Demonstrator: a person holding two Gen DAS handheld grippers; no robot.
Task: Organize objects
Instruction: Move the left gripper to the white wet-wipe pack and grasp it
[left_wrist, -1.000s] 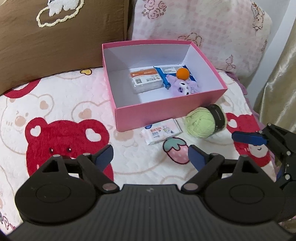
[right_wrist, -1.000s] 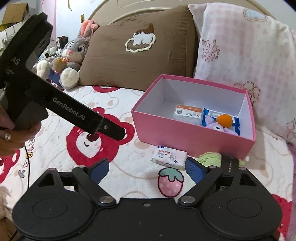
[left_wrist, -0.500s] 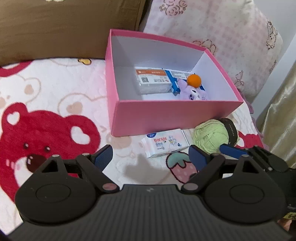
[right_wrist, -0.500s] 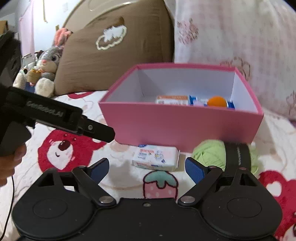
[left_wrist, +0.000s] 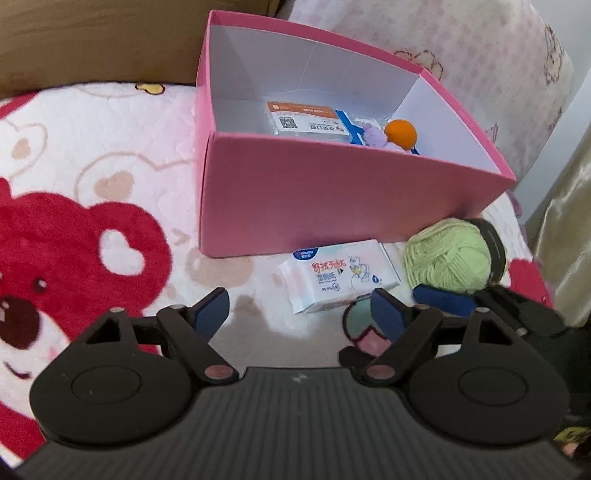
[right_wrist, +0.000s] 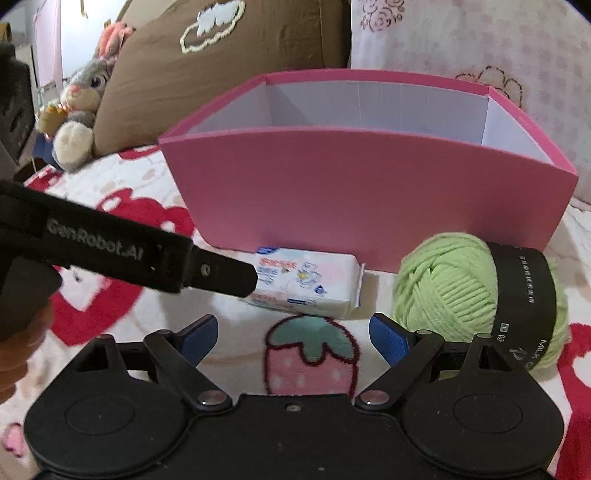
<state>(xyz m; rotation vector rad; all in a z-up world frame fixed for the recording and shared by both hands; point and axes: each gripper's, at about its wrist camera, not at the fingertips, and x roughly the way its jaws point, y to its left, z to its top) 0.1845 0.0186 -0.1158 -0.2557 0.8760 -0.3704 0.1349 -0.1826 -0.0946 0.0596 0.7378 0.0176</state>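
Looking along the left gripper, both tools have come lower and closer to the bed than a second ago. Its jaws have just been closing a little but stand apart with nothing between them; the wipes pack lies just beyond, near the front wall of the pink box.

From the right gripper, jaws wide apart and empty, the green yarn ball sits just to the right. I judge each tool is about to pick one thing
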